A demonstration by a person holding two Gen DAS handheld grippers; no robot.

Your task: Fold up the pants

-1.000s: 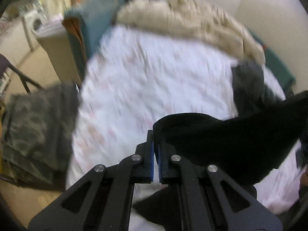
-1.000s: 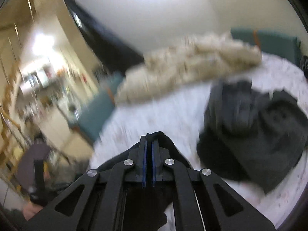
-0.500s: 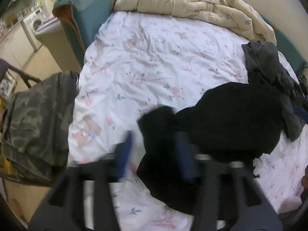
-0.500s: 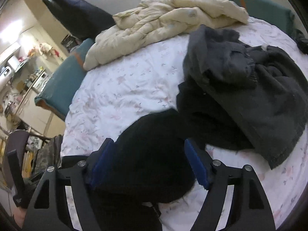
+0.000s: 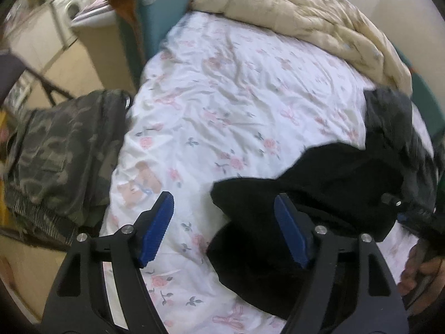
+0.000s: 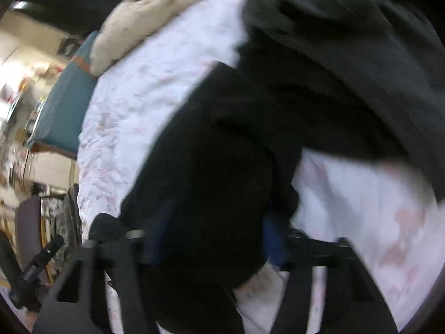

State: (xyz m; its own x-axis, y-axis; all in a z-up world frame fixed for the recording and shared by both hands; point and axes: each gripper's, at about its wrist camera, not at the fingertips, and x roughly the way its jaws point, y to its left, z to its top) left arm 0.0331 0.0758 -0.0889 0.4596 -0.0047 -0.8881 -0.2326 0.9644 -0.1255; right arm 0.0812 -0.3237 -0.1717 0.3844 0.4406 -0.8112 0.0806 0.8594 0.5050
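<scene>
The left claw (image 5: 224, 229), just opening, stands spread over the bed (image 5: 236, 97); black pants (image 5: 319, 194) lie at its 3 o'clock. The right claw (image 6: 214, 233), just closing, straddles the pants; the blur hides any pinch.

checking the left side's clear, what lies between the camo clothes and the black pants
In the left wrist view, only bare floral bedsheet lies between the camo clothes and the black pants. The left gripper's blue left finger hangs over that stretch.

Black pants (image 5: 328, 194): matt soft cloth. Floral sheet (image 5: 236, 97): creased cotton-like cloth. Tool pads (image 5: 157, 222): ribbed blue.
</scene>
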